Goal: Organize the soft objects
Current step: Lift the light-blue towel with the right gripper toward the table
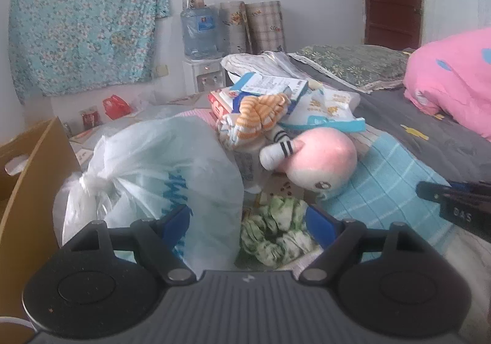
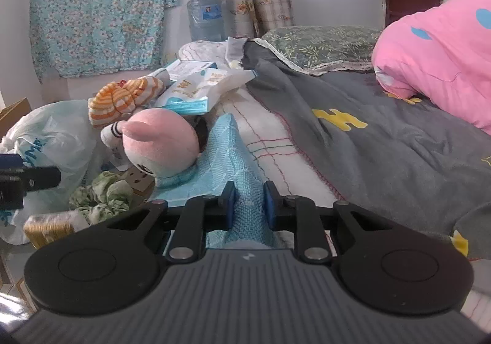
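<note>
A bedroom: a bed (image 2: pixel 383 141) under a grey blanket (image 2: pixel 399 160) fills the right side, with a pink quilt (image 2: pixel 435 62) and a green floral pillow (image 2: pixel 319 43) at the far end. Much of the blanket is bare. The bed's left edge is crowded: a pink plush toy (image 2: pixel 159 141), an orange striped knit (image 2: pixel 122 98), packets and a tied plastic bag (image 1: pixel 147 172). The right hand-held gripper (image 2: pixel 248 206) is clenched on a fold of the light blue towel (image 2: pixel 227 154) at that edge. The left hand-held gripper (image 1: pixel 248 221) is released, its jaws wide above a green-and-white crumpled cloth (image 1: pixel 273 230) between bag and towel. A cardboard box (image 1: pixel 30 178) stands near left.
</note>
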`<move>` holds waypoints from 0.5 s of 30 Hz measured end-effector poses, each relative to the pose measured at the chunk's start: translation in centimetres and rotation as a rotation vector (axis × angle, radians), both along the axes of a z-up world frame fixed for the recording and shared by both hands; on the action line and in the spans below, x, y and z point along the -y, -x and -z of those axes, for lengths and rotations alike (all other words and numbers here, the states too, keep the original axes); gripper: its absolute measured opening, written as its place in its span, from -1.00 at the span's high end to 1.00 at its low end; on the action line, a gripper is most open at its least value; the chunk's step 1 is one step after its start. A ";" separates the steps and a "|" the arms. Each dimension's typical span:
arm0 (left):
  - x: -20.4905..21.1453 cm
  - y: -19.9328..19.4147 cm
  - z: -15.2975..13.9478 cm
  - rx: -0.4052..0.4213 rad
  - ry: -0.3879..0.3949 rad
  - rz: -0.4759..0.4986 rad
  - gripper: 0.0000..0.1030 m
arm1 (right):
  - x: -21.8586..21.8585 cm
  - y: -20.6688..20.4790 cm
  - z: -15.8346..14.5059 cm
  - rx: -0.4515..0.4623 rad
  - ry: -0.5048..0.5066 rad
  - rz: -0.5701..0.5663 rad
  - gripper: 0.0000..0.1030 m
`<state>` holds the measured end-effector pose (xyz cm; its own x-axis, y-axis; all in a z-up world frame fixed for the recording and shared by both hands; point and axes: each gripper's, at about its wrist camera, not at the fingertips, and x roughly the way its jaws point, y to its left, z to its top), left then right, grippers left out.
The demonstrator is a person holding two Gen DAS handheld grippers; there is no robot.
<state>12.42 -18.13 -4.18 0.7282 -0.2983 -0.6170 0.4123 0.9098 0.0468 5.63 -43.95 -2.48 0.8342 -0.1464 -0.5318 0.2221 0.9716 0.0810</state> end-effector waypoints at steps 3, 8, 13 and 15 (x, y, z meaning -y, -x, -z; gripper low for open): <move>-0.4 0.5 0.2 -0.036 0.026 0.030 -0.63 | -0.1 -0.3 0.2 -0.011 0.009 -0.008 0.61; -1.1 1.5 0.8 -0.062 0.051 0.059 -0.63 | 0.2 -0.5 0.3 -0.009 0.015 -0.007 0.67; -1.5 2.0 1.6 -0.062 0.025 0.063 -0.63 | 0.0 -0.2 -1.5 0.044 0.058 -0.001 0.80; -1.6 1.9 1.8 -0.074 0.026 0.065 -0.63 | 0.0 0.0 -2.3 0.065 0.077 0.010 0.81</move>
